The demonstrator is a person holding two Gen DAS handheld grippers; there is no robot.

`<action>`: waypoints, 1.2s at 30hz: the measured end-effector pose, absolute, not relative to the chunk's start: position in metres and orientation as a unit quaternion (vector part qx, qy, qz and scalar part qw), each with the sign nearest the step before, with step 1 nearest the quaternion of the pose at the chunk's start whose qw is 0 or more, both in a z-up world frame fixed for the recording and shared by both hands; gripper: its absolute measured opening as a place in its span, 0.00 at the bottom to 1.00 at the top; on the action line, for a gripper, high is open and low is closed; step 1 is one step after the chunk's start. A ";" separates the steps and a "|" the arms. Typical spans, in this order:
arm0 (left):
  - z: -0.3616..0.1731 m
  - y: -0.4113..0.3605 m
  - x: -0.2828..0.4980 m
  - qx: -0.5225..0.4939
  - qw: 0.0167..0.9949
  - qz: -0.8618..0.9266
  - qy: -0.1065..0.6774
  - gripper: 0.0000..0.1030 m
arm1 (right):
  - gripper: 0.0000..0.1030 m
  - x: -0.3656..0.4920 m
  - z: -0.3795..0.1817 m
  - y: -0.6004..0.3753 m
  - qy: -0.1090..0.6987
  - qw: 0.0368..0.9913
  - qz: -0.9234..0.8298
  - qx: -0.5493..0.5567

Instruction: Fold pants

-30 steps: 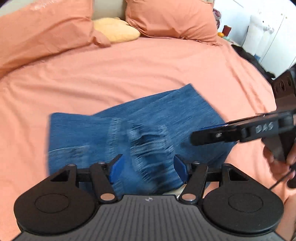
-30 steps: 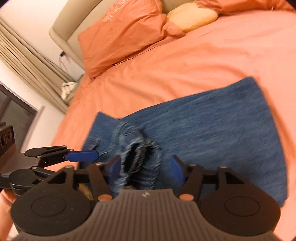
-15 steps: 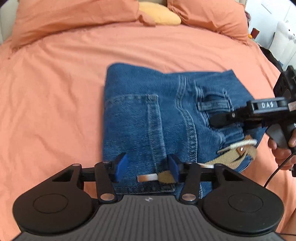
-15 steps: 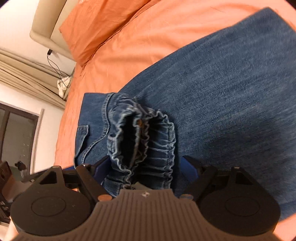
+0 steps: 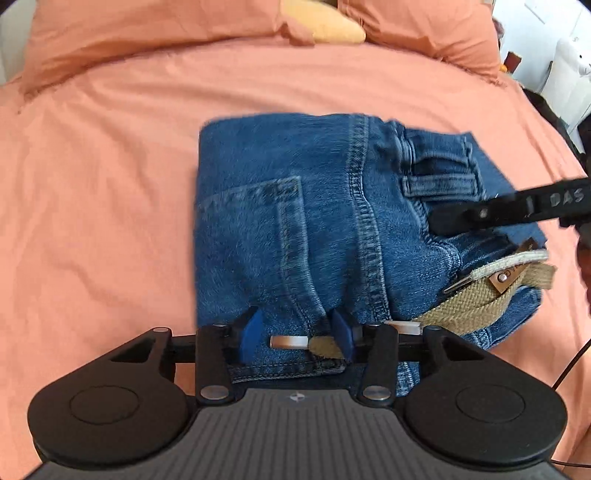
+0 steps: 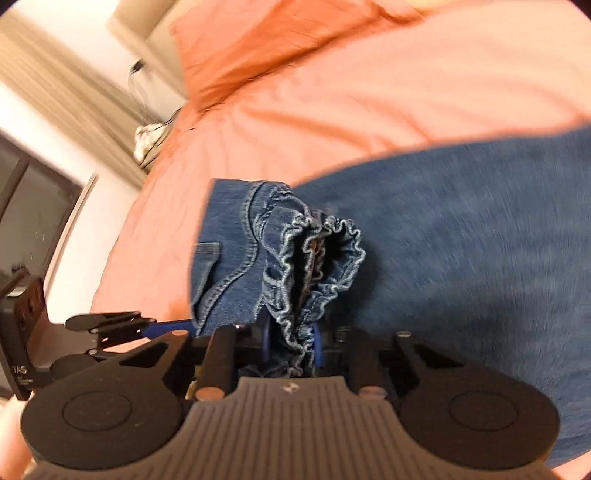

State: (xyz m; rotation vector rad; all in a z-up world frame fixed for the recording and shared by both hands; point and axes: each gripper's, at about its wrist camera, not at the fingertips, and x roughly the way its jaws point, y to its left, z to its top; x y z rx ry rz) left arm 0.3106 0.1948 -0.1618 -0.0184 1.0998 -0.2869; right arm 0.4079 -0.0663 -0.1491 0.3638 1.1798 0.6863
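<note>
Your right tool (image 6: 291, 349) has just closed, pinching the jeans' (image 5: 314, 229) gathered waistband; your left tool (image 5: 295, 332) stands spread. A 1-sided lift could spill the fold.

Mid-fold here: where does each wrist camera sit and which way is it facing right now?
Left wrist: on the left gripper, angled down the bed toward the pillows; folded jeans, belt; right gripper at right edge.
Right wrist: on the right gripper, jaws shut on the bunched waistband, facing the curtain; left gripper at left.
Shared: jeans, bed.
</note>
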 end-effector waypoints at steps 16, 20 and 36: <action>-0.076 0.179 0.320 -0.058 0.892 -0.106 0.435 0.51 | 0.12 0.439 0.024 -0.110 0.478 0.827 0.292 0.056; -0.091 0.156 0.335 -0.041 0.886 -0.120 0.446 0.51 | 0.12 0.451 -0.007 -0.168 0.501 0.828 0.241 0.071; -0.171 0.116 0.380 -0.017 0.856 -0.135 0.498 0.40 | 0.19 0.483 -0.176 -0.252 0.581 0.795 0.151 0.085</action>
